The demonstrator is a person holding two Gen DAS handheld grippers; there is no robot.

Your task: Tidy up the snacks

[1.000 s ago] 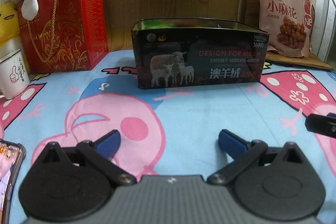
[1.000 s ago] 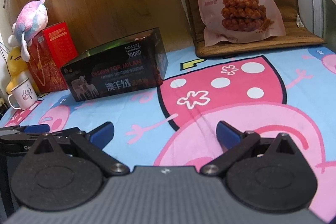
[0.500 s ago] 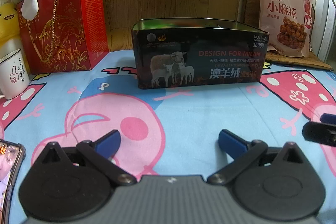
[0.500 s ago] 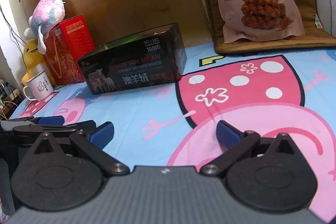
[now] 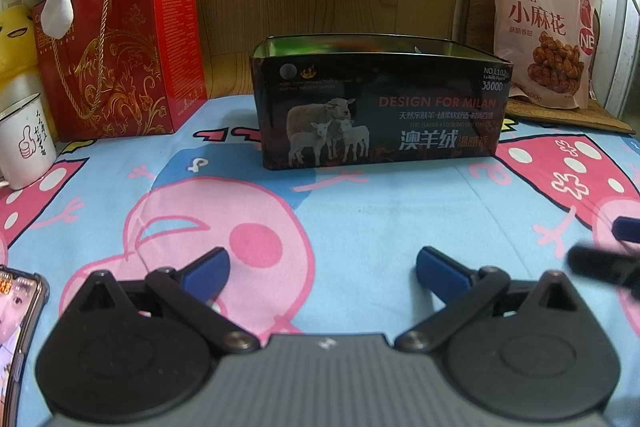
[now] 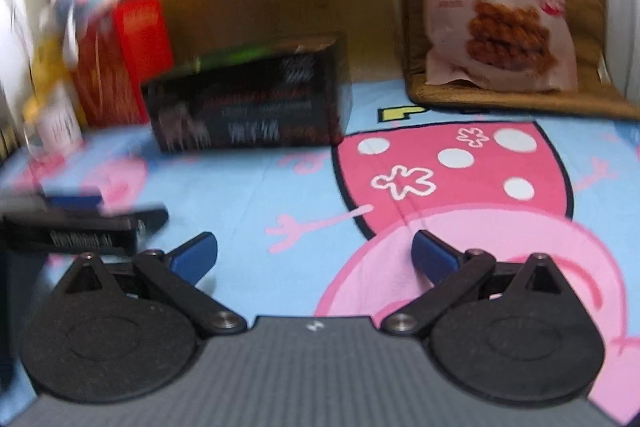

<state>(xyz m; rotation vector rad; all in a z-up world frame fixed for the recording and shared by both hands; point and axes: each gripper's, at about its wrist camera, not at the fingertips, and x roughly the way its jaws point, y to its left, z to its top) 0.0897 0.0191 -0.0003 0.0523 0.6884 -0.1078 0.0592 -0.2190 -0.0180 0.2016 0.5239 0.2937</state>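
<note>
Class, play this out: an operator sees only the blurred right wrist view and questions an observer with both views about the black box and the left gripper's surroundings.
Operator: Is the black rectangular box open on top?
Observer: Yes. The black rectangular sheep-printed box has no lid; its inner wall shows.
Operator: Anything beside the left gripper?
Observer: A smartphone with a lit screen lies on the cartoon-print bedsheet, left of the left gripper.
</note>
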